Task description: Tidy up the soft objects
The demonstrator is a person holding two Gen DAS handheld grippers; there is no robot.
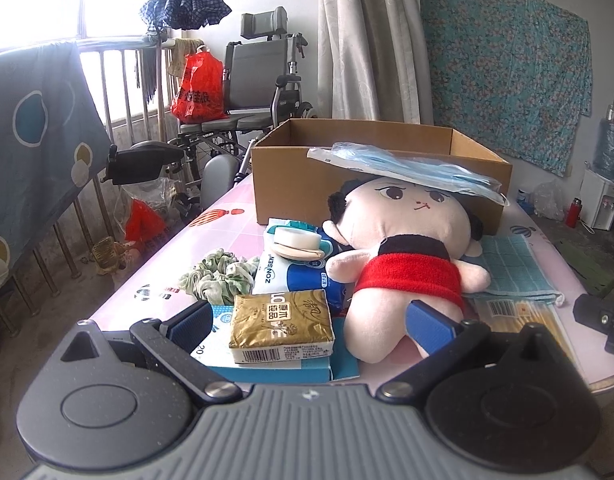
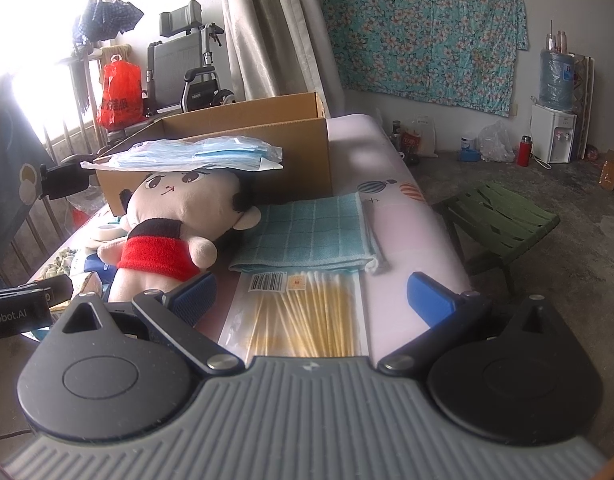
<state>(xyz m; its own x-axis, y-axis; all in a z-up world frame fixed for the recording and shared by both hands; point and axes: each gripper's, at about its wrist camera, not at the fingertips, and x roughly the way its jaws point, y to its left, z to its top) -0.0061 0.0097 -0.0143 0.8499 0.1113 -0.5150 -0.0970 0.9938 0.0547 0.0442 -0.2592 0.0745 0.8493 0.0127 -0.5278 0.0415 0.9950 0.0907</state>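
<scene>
my left claw is spread wide and holds nothing; it hangs low over the near edge of the table, with the gold tissue pack between its fingers but not pinched. my right claw is just as wide and also empty, with the swab bag lying flat under it.

the soft things are all out on the table, none in the box at the back. the doll lies on its back, head against the box front, a pack of masks balanced across its forehead. the teal cloth is folded just beside it, and the green scrunchie sits near the left edge.

my worry is the doll: lift it first and the masks will likely slide off. the tissue pack sits on a stack of 2 or more packs, so a careless squeeze could drag the pile. the swab bag is flat and slick; my fingers may skate over it.
</scene>
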